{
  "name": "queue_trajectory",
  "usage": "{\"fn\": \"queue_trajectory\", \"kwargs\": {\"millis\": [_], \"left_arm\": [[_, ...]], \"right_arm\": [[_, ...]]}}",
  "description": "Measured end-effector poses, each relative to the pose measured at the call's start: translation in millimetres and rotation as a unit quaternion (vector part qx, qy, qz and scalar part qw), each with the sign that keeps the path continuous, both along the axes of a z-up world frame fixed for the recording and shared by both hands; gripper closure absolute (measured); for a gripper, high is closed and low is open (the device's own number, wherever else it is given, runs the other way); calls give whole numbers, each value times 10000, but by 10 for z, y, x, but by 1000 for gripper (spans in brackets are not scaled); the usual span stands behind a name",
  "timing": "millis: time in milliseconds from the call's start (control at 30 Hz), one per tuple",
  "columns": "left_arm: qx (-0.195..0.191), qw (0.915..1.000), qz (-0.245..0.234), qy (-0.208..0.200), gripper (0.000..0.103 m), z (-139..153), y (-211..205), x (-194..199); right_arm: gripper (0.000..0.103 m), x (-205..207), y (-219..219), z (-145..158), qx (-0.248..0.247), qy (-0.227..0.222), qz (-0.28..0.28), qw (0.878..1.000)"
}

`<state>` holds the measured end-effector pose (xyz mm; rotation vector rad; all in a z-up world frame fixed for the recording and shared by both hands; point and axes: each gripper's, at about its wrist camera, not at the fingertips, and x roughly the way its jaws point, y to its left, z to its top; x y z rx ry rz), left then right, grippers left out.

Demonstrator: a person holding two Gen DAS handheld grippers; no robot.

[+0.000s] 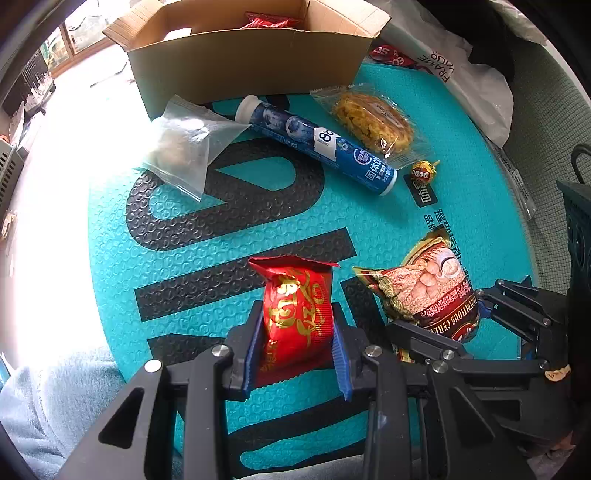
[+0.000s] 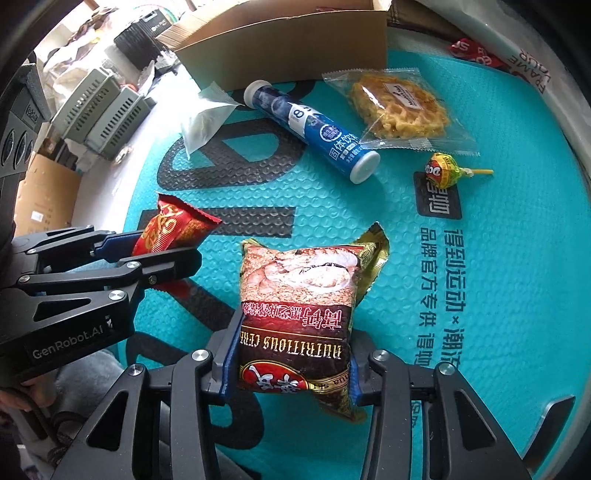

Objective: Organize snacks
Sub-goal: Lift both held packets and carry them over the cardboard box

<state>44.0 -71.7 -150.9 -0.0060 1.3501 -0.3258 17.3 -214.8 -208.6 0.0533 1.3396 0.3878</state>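
My left gripper [image 1: 297,332] is shut on a red and gold snack packet [image 1: 295,314], held above the teal mat [image 1: 461,206]. It shows at the left of the right wrist view [image 2: 166,240]. My right gripper [image 2: 291,350] is shut on a brown cereal packet [image 2: 299,295], which shows in the left wrist view [image 1: 428,291]. On the mat lie a blue tube [image 1: 321,144], a wrapped pastry [image 1: 373,122], a lollipop [image 2: 443,168] and a clear bag [image 1: 184,144]. An open cardboard box [image 1: 251,62] stands at the far edge with a red packet [image 1: 269,20] inside.
A white plastic bag [image 1: 461,77] and a small red packet [image 1: 388,53] lie at the far right. Grey crates [image 2: 99,110] and boxes stand to the left on the floor. A dark basket [image 1: 576,221] is at the right edge.
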Motion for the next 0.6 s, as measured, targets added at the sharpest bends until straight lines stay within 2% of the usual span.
{"fn": "queue_trajectory", "kwargs": {"millis": [267, 600], "left_arm": [[-61, 9998, 83, -197, 71, 279, 51, -113], [-227, 9974, 333, -599, 71, 776, 156, 41]], "right_arm": [[60, -1, -6, 197, 196, -123, 66, 9997], [60, 172, 32, 613, 489, -502, 188, 9974]]}}
